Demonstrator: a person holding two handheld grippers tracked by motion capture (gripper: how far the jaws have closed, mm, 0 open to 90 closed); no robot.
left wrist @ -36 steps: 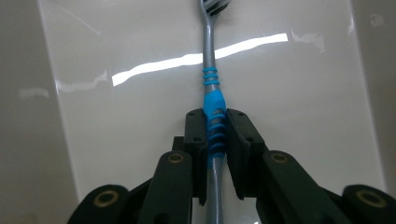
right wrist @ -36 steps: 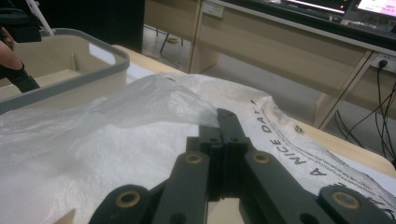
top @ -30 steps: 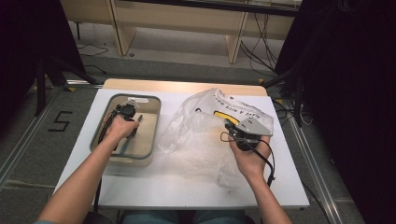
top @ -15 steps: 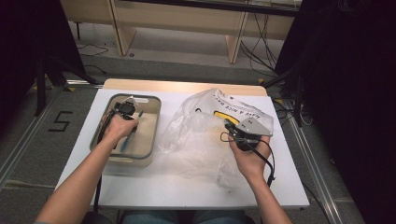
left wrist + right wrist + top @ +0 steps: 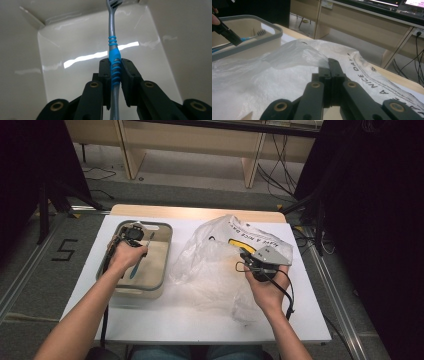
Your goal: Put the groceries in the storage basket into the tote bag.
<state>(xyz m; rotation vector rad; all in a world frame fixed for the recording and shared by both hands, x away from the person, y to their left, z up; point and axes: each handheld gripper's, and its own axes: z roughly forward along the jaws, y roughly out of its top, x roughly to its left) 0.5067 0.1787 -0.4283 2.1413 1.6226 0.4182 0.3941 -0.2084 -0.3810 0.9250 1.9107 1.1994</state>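
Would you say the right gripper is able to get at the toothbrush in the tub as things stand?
Probably not right now: the right gripper is shut on the plastic bag, and the toothbrush is clamped in the left gripper over the tub.

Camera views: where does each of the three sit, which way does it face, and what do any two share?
High view: above the table's near side, looking forward and down; both forearms enter from below.
Left gripper view: on the left gripper, facing into the bin; its fingers clamp the toothbrush.
Right gripper view: on the right gripper, facing across the plastic bag; its fingers pinch the bag.
Shared: all three show the toothbrush and bin.
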